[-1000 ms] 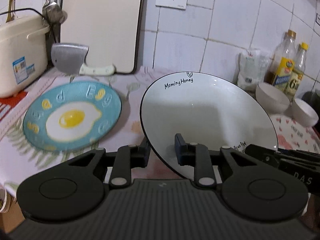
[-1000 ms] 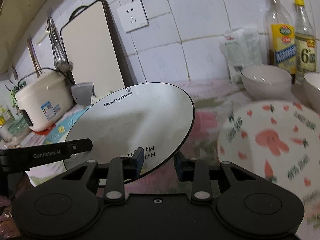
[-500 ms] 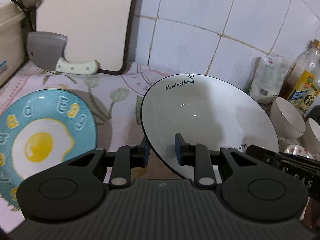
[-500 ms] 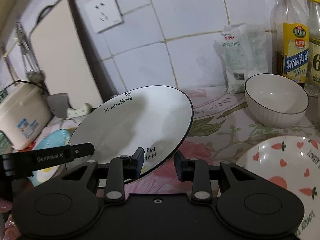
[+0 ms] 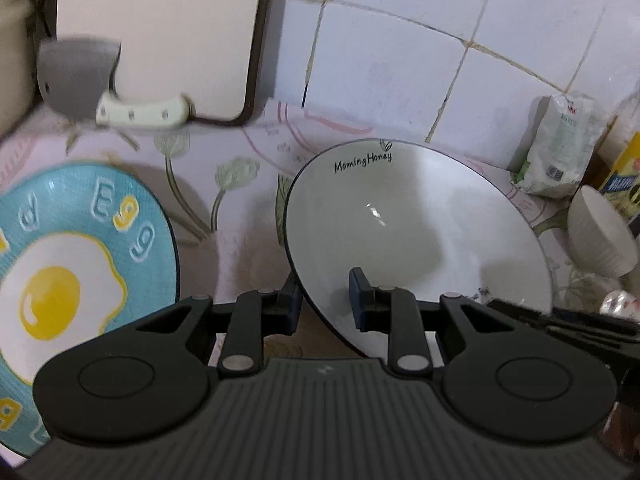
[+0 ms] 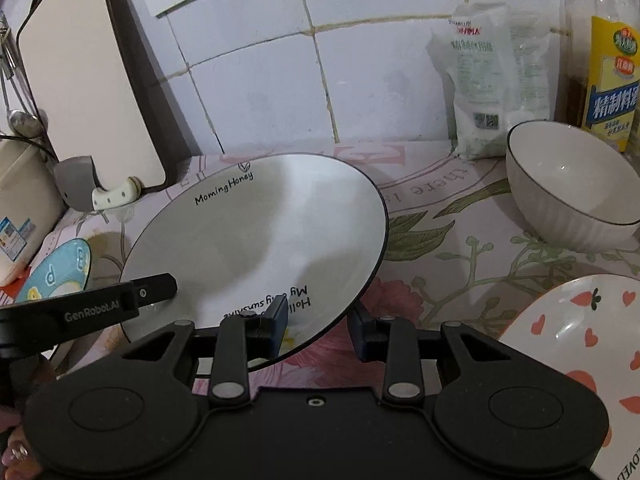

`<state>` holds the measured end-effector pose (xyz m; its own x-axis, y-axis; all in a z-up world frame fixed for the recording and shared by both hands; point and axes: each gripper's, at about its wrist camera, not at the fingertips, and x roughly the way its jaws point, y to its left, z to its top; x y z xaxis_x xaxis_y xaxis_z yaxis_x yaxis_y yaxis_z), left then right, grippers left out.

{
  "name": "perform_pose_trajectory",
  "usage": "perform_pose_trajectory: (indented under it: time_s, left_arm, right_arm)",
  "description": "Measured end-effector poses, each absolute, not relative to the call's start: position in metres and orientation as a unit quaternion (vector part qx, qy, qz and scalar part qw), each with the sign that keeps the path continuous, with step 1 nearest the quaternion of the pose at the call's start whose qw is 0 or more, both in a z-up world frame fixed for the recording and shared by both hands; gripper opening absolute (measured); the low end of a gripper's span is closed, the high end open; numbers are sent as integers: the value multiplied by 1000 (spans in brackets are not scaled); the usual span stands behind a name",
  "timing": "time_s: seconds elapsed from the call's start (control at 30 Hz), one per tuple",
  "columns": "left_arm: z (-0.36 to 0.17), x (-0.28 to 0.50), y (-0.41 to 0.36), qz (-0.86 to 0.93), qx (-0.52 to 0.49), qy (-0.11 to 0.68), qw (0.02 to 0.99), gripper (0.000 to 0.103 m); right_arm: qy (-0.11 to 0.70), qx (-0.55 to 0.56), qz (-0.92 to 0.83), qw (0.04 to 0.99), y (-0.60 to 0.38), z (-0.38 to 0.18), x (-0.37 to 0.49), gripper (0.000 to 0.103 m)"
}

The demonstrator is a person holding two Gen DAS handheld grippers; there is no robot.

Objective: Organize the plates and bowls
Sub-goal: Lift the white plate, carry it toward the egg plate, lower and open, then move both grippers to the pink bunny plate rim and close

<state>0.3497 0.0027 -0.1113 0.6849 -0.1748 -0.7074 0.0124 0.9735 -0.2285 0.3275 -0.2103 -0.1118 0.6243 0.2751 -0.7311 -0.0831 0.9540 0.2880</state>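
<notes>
1. One white plate [image 5: 416,220], lettered "Morning Honey", is held tilted above the floral counter [image 6: 460,248], its rim clamped by the left gripper [image 5: 324,300] and right gripper [image 6: 316,320].
2. "Egg" is read on the blue plate [image 5: 80,256] beside it.
3. A ribbed bowl [image 6: 572,196] stands near a yellow-labelled bottle [image 6: 604,60].

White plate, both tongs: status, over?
Left tongs and right tongs each clamp the white plate by its near rim. Plate tilted, off the counter. Nothing blocking.

White plate [image 6: 256,248] in both grippers, above floral counter [image 6: 460,248].
</notes>
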Motion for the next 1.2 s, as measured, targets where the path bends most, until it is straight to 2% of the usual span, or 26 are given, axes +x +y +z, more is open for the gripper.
perform_pose_trajectory:
  time_s: [0.1,0.17,0.3,0.33,0.4,0.47,0.6,0.8,1.2]
  left_arm:
    - [-102,341,10,-56,-113,385,914,24]
    - [-91,330,10,-56,-97,370,922,31]
    - [-72,306,3,-51,-50,357,931,43]
    - [-68,300,1,-54,-45,356,932,43]
    - [-61,289,-2,-58,-35,349,935,48]
    - [-53,277,-6,-64,-17,346,936,52]
    - [-37,253,-14,-67,18,335,940,59]
    - [-15,215,-24,-97,35,319,942,70]
    - [1,160,-54,-166,67,316,932,82]
  right_arm:
    - [421,129,110,891,-219,-103,322,43]
    - [404,124,110,900,-224,-92,312,52]
    - [389,139,136,901,-237,-72,293,52]
    - [384,146,144,900,-241,-67,286,52]
    - [372,144,142,906,-247,-56,274,57]
    - [351,132,124,919,-250,-44,261,69]
    - [332,128,124,926,-261,-24,242,71]
    - [312,102,126,936,-276,1,207,80]
    - [293,58,125,946,-316,31,135,90]
